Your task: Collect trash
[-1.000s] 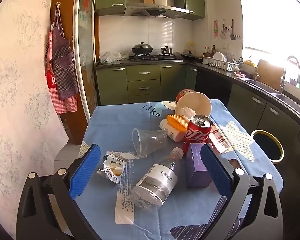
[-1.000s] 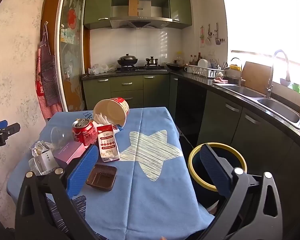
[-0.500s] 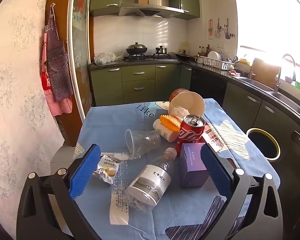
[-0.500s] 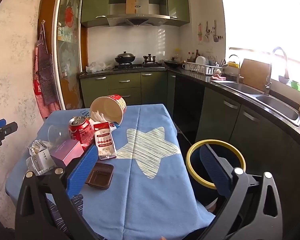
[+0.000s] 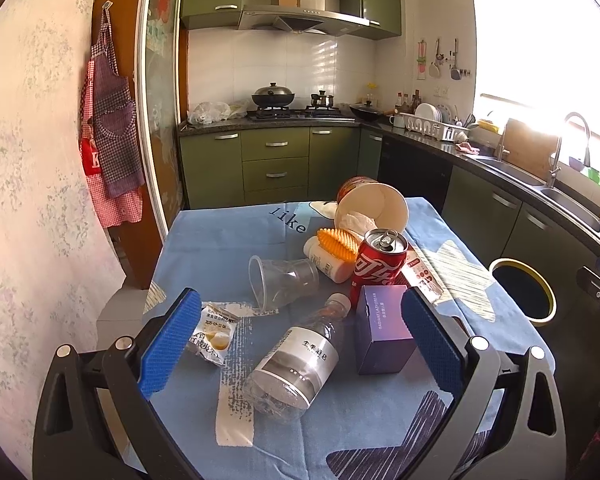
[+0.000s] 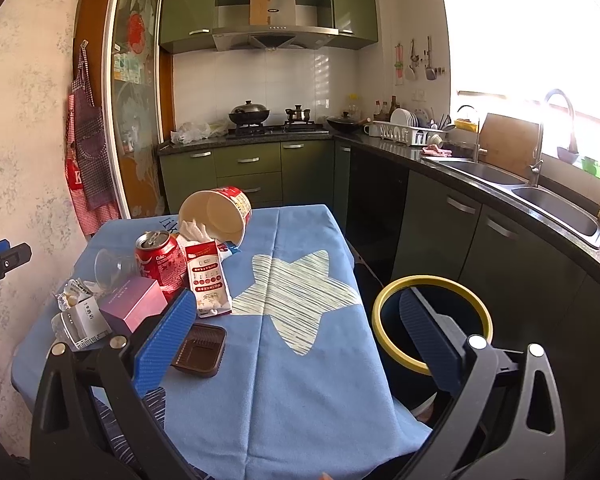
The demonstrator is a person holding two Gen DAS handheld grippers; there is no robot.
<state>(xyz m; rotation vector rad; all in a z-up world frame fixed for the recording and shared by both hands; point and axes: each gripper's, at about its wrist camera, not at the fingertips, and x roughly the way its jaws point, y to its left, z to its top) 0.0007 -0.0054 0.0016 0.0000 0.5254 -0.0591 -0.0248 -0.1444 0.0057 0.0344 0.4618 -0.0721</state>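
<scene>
Trash lies on a blue tablecloth (image 5: pixel 220 236): a clear plastic bottle (image 5: pixel 296 360) on its side, a purple box (image 5: pixel 382 328), a red cola can (image 5: pixel 380 264), a clear cup (image 5: pixel 280 280) on its side, a snack wrapper (image 5: pixel 212 334), a tipped paper bucket (image 5: pixel 370 208). My left gripper (image 5: pixel 300 344) is open and empty, held above the bottle and box. My right gripper (image 6: pixel 296 336) is open and empty over the table's right part (image 6: pixel 300 360). A brown tray (image 6: pixel 199 350) and a white-red packet (image 6: pixel 208 276) lie near its left finger. A yellow-rimmed bin (image 6: pixel 432 320) stands right of the table.
A white bottle with an orange brush (image 5: pixel 334 246) lies behind the cup. Green cabinets (image 5: pixel 276 164), a stove and a sink counter (image 6: pixel 520 188) line the back and right. An apron (image 5: pixel 108 136) hangs on the left wall.
Both grippers have drawn back and up a little, so the table items sit slightly lower and farther in view. Nothing on the table has moved.
</scene>
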